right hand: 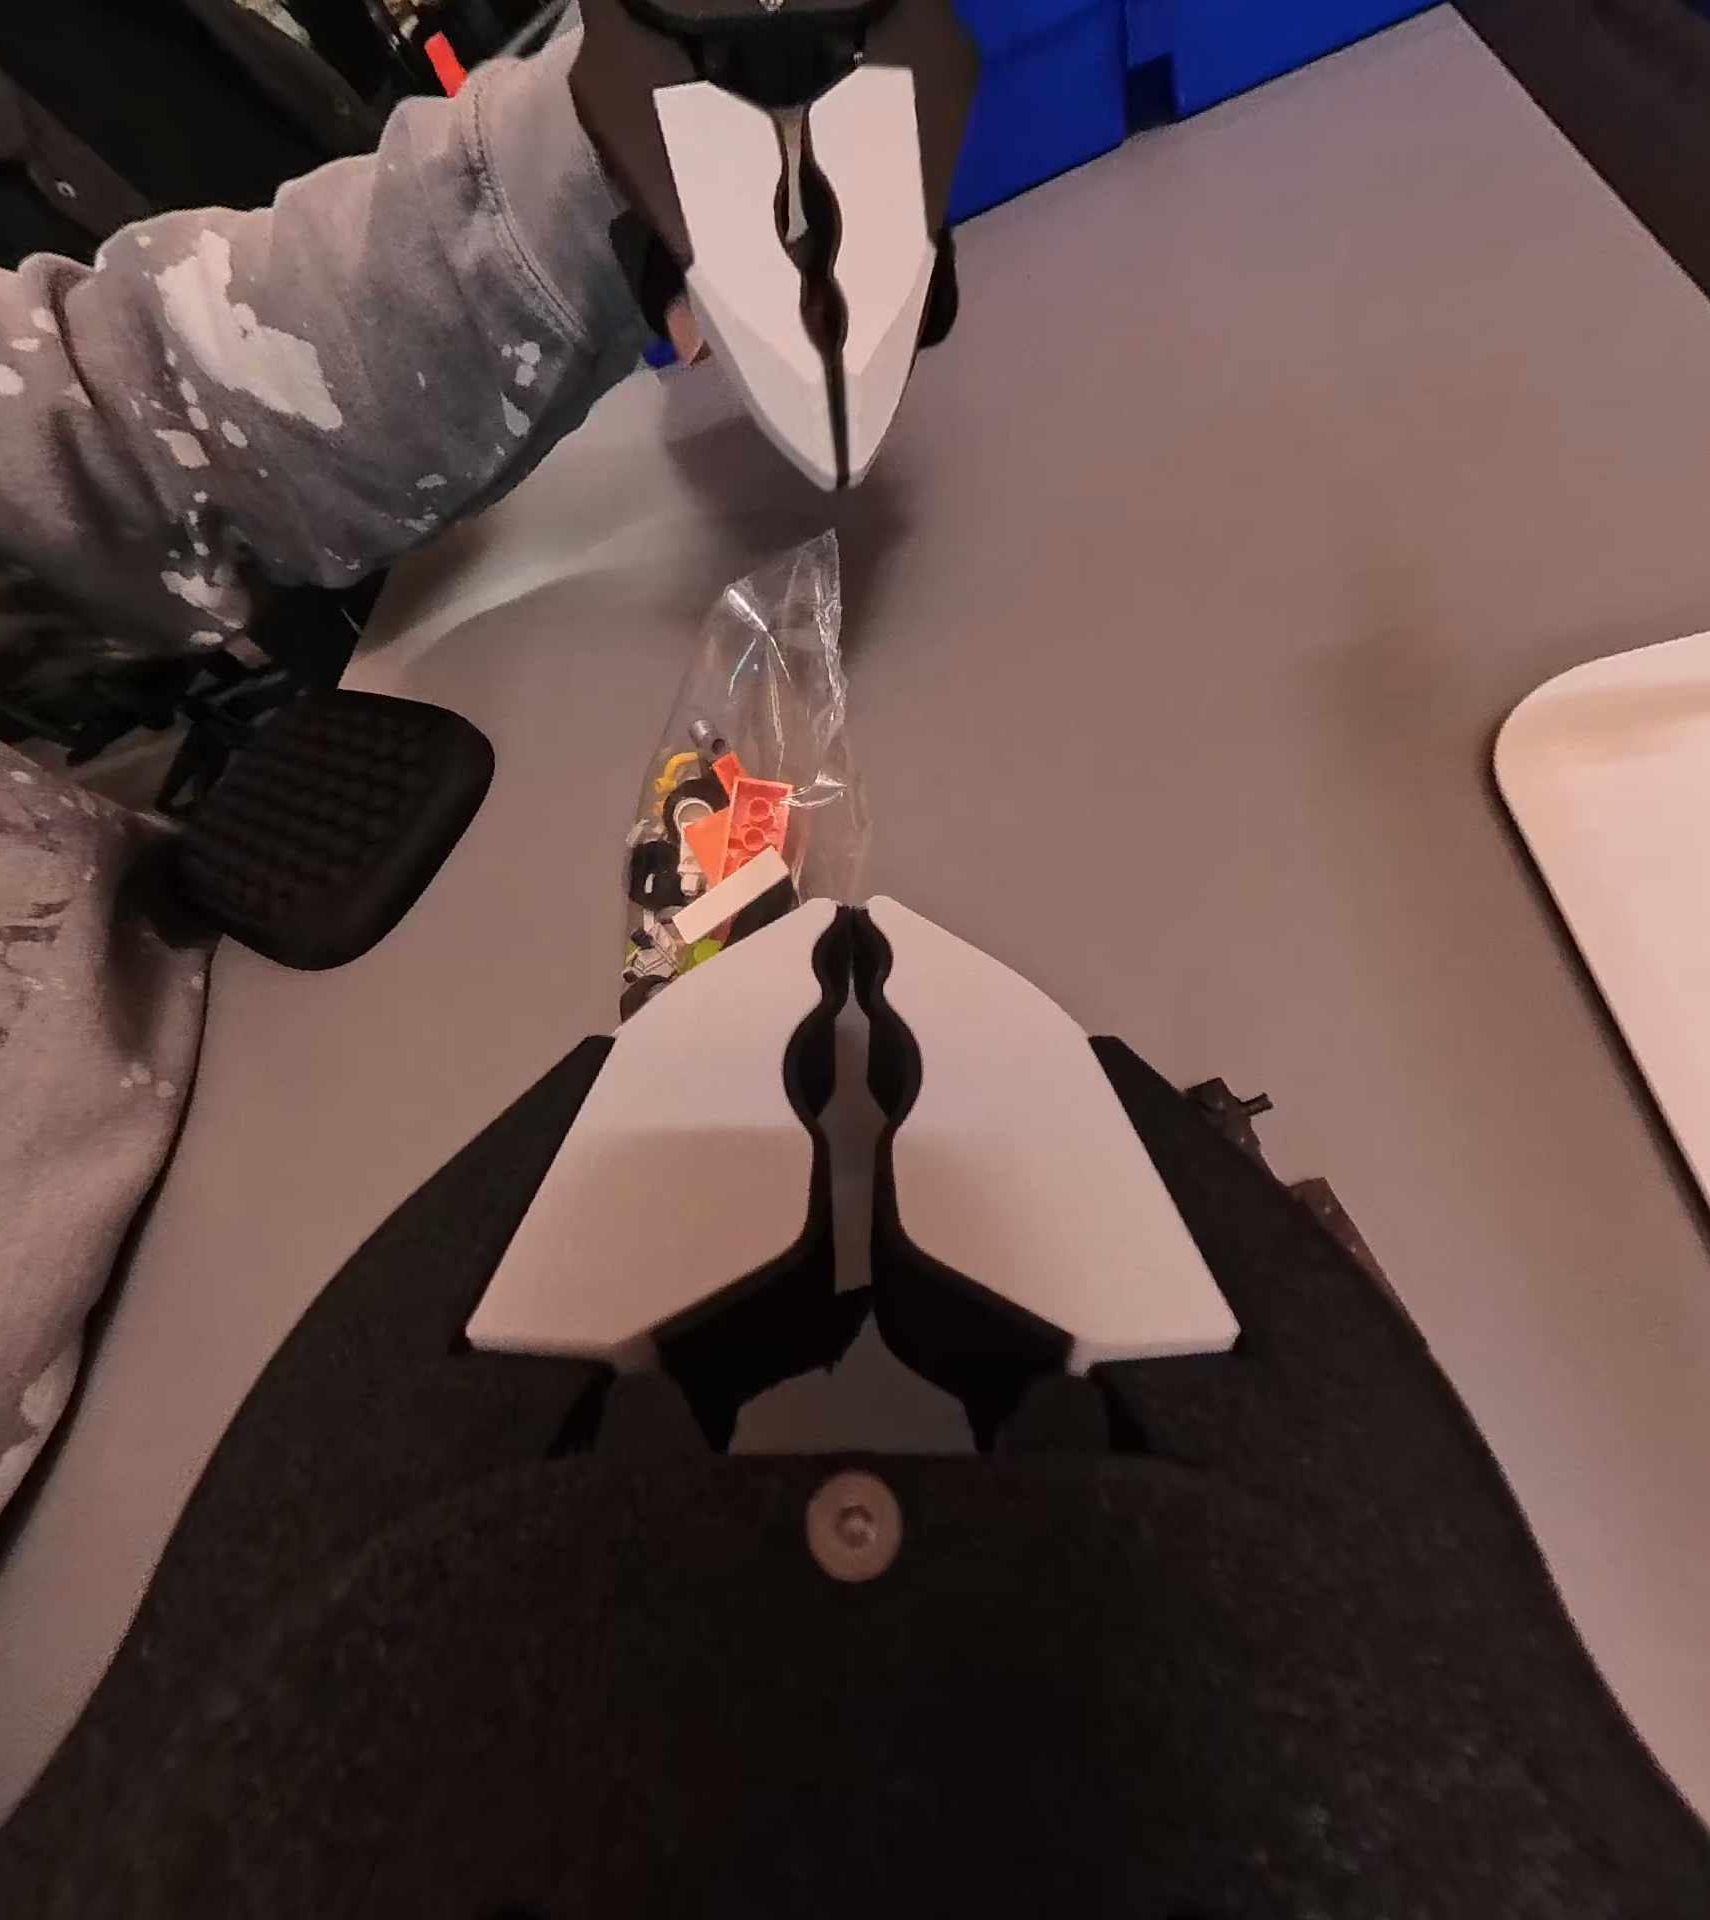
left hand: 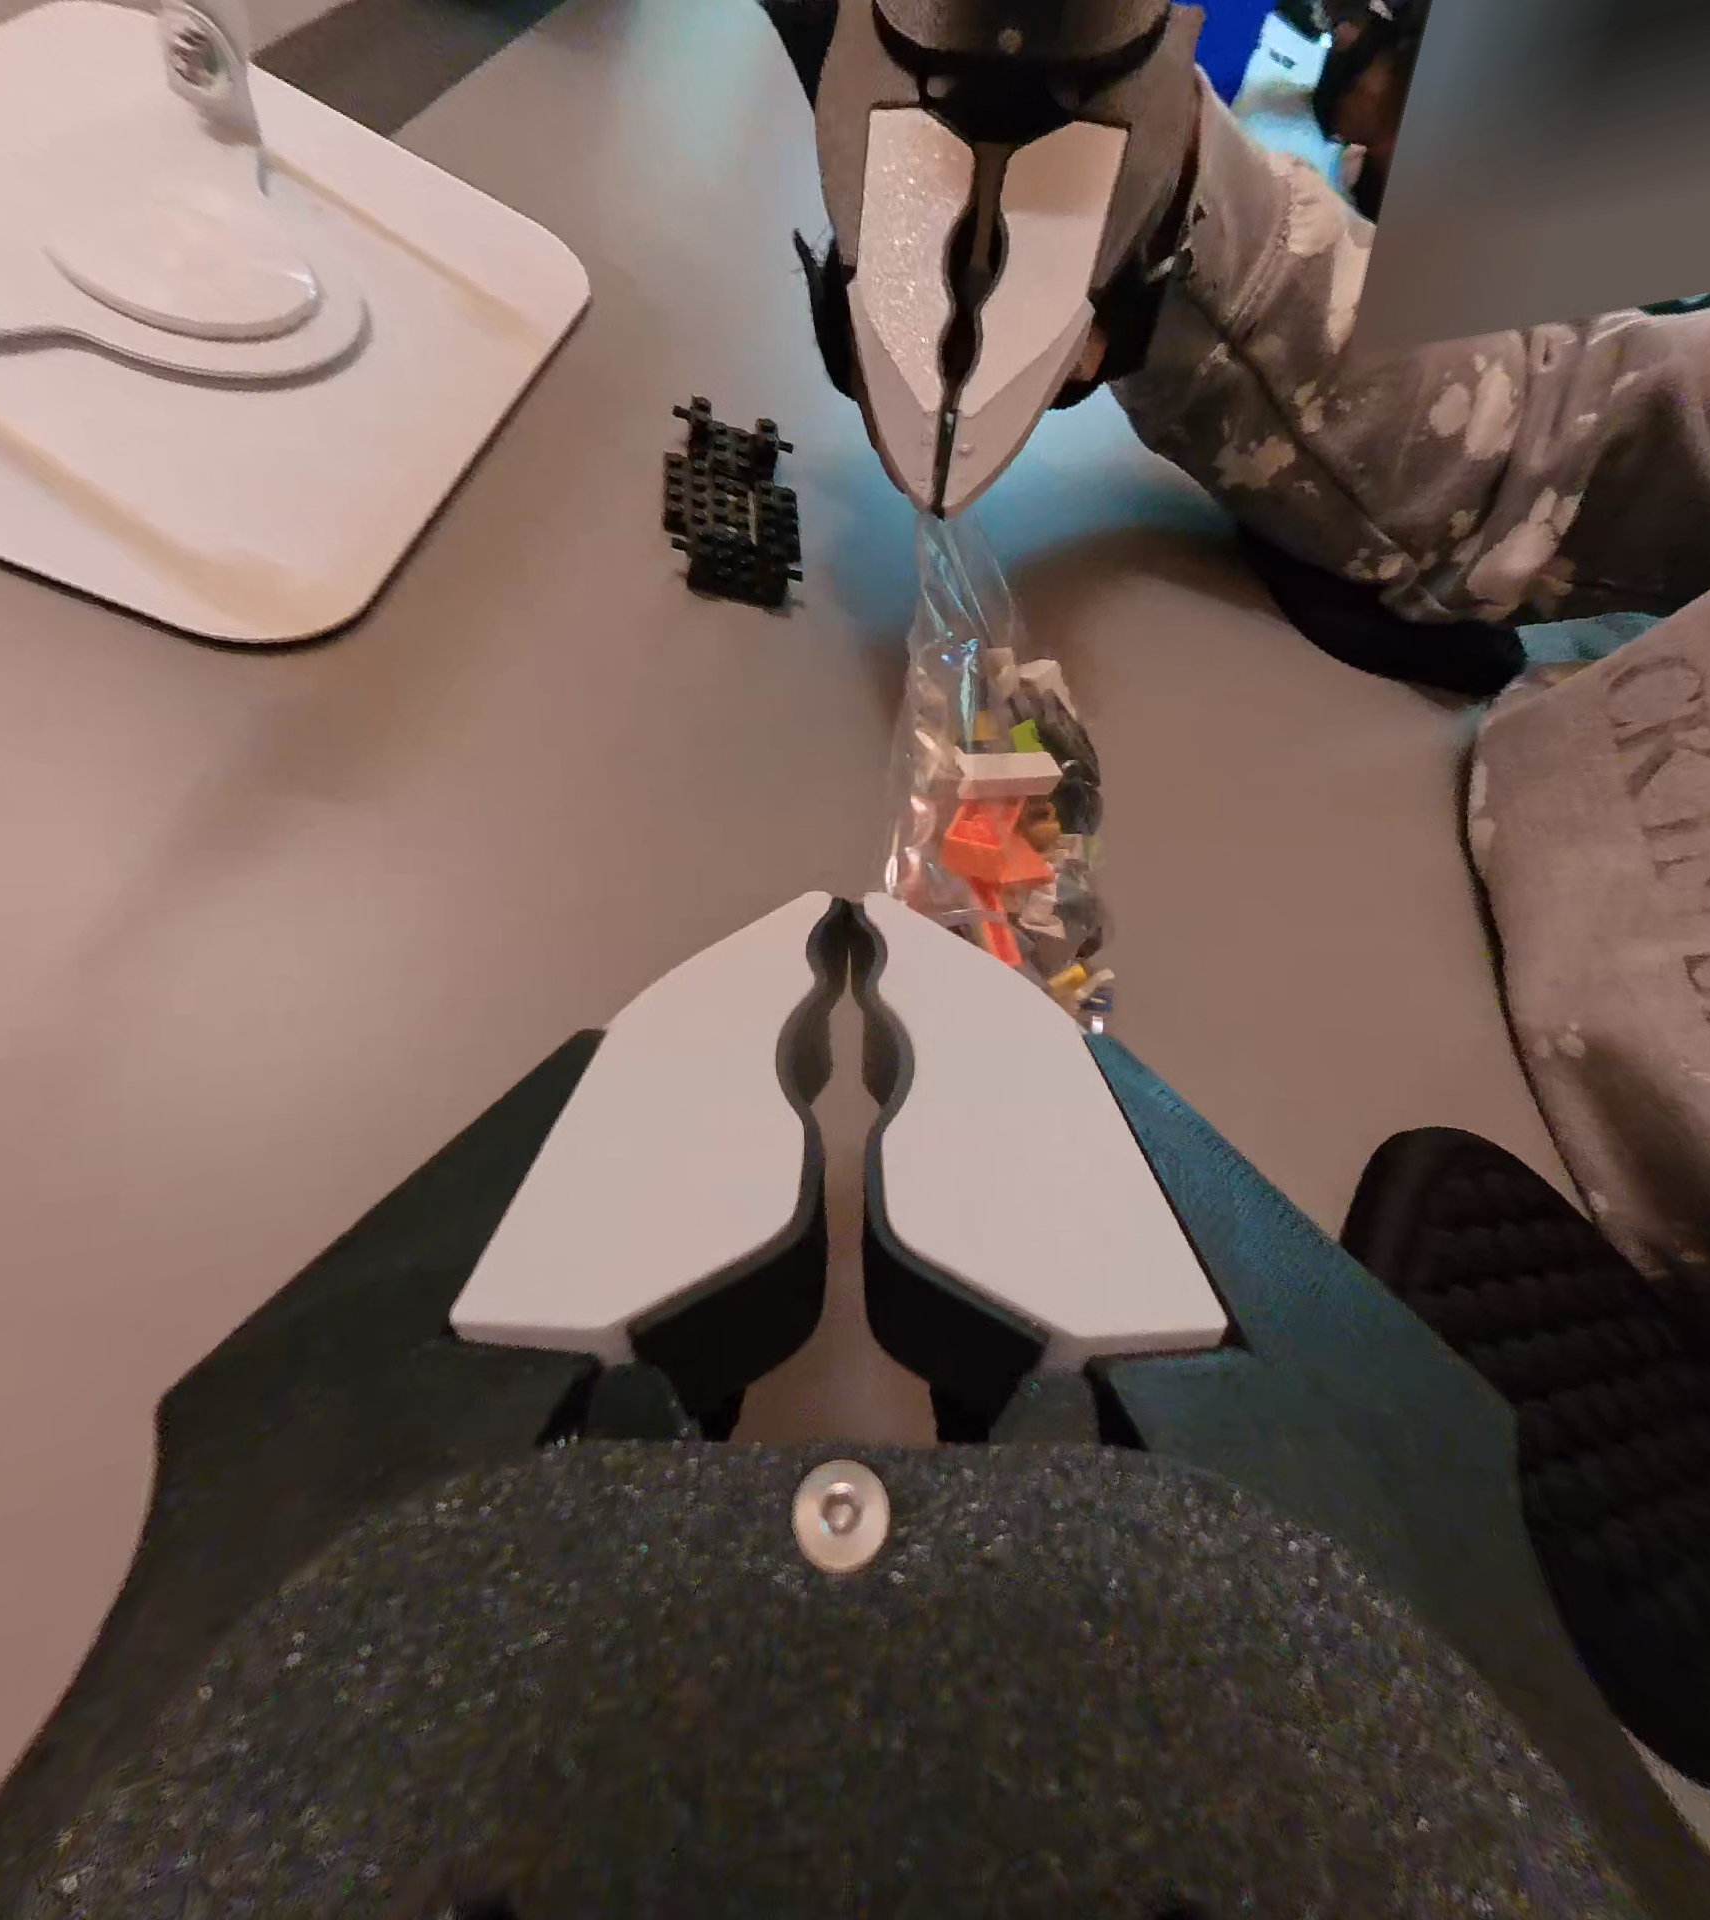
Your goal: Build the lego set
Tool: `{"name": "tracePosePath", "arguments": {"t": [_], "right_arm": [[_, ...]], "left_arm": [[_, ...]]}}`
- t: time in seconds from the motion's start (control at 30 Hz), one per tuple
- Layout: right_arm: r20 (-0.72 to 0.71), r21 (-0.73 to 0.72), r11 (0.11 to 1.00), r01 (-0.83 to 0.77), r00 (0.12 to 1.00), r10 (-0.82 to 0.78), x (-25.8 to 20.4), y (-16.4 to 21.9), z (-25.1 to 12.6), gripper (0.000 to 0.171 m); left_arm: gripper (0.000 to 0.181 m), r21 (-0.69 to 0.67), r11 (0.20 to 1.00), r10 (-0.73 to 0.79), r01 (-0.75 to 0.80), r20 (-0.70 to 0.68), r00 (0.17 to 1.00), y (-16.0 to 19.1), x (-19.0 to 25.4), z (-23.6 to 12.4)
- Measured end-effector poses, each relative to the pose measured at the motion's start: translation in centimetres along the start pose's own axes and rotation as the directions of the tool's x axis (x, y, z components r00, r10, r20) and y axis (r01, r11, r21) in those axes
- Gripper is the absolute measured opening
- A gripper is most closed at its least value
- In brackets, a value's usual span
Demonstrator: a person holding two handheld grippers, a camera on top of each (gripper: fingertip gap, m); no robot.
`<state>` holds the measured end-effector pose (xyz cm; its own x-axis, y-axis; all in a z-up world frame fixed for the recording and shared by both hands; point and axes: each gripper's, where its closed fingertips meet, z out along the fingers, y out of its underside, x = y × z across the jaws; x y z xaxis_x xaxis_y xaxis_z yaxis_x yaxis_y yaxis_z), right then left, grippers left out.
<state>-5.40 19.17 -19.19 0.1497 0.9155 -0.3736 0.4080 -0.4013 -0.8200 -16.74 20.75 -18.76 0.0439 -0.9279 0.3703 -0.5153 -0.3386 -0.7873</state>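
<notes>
– Grey counter [left hand: 259, 883] is stretching under both tools, right? What is lying on it?

– A black lego base [left hand: 731, 509] is sitting on it, ahead of the left gripper [left hand: 849, 916] and to the left of its jaws. Beyond that, a white stand base [left hand: 207, 364] is resting flat.

– And the clear bag of lego pieces [left hand: 996, 810]?

– It is running lengthwise between the two tools. The right gripper [left hand: 939, 507] is pointing back at the left one with its jaws pressed together, pinching the empty twisted end of the plastic.

– Is the left one gripping it too?

– Its jaws are showing only a hairline slit. In the left wrist view the full end of the bag is passing just right of them and under one finger [left hand: 1017, 1143]. In the right wrist view the bag's far corner is reaching up towards the tips, but whether it is being caught I cannot tell.

– Anything beside the jaws?

– A spattered grey sleeve [left hand: 1433, 416] is leaning on the counter behind the right gripper, and a black chair armrest [left hand: 1557, 1403] is sticking out at the counter's edge, right of the left jaws.
</notes>
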Motion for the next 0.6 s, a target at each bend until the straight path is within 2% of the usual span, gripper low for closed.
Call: {"name": "tracePosePath", "arguments": {"t": [0.17,0.27,0.33,0.53,0.6], "right_arm": [[0.011,0.017,0.999,0.043,0.999,-0.043,-0.4,-0.2,-0.1,0.000],[0.008,0.031,0.995,0.091,0.996,-0.092,-0.9,-0.7,0.0,0.000],[0.003,0.035,0.991,0.129,0.992,-0.129,-1.3,-1.1,0.2,0.000],[-0.003,0.024,0.980,0.197,0.980,-0.197,-2.4,-1.6,0.9,0.000],[-0.013,0.012,0.978,0.210,0.978,-0.209,-2.4,-1.6,1.0,0.000]], "left_arm": [[0.000,0.007,0.999,0.031,-0.032,0.081,0.996,-0.7,-0.5,-0.2],[0.019,-0.042,0.997,0.064,-0.062,0.051,0.997,-1.4,0.7,1.0],[0.024,-0.089,0.989,0.121,-0.118,0.026,0.992,-2.1,1.8,2.4],[0.022,-0.239,0.939,0.241,-0.247,-0.054,0.969,-3.4,3.7,6.7],[0.013,-0.267,0.927,0.245,-0.263,-0.100,0.964,-3.5,4.2,7.6]]}}
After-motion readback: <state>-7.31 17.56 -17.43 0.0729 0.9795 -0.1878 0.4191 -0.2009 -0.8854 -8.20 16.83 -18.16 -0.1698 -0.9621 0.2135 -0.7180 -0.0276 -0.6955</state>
